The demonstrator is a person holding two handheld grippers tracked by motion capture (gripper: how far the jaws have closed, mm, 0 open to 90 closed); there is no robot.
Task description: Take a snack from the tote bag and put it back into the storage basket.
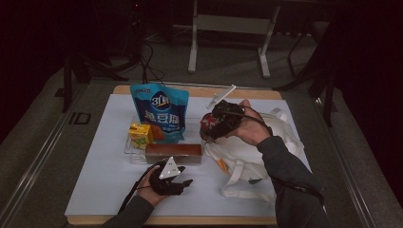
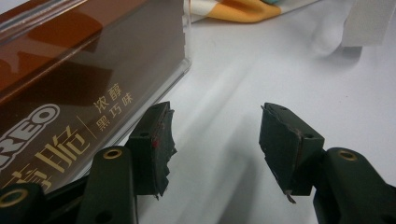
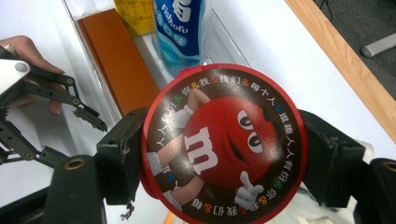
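Two black two-jaw grippers work over a white-covered wooden table [image 1: 109, 156]. Nearest the person, the left gripper [image 1: 183, 183] rests low on the white surface with its jaws spread apart and nothing between them; in the left gripper view its left finger [image 2: 156, 144] stands just beside the front face of a long brown rectangular biscuit box with white and gold lettering [image 2: 70, 88], though whether the two touch cannot be told. That brown box [image 1: 173, 153] lies across the near edge of a clear plastic tray [image 1: 128, 148].

A little farther and to the right, the right gripper [image 1: 209, 128] is lifted above the table and clamps a round red canister with a cartoon red candy figure and a ring of coloured characters on its lid [image 3: 224, 144]; both pads press on the canister's rim from opposite sides, and the lid faces the right gripper's camera. In the high view the canister [image 1: 207, 122] hangs just right of the tray and just above the left edge of a crumpled white cloth bag with long handles [image 1: 266, 156], which sprawls over the right part of the table.

Farther back in the tray, a small yellow drink carton [image 1: 140, 134] stands against the lower left of a tall blue and white snack pouch [image 1: 160, 111], which stands upright.
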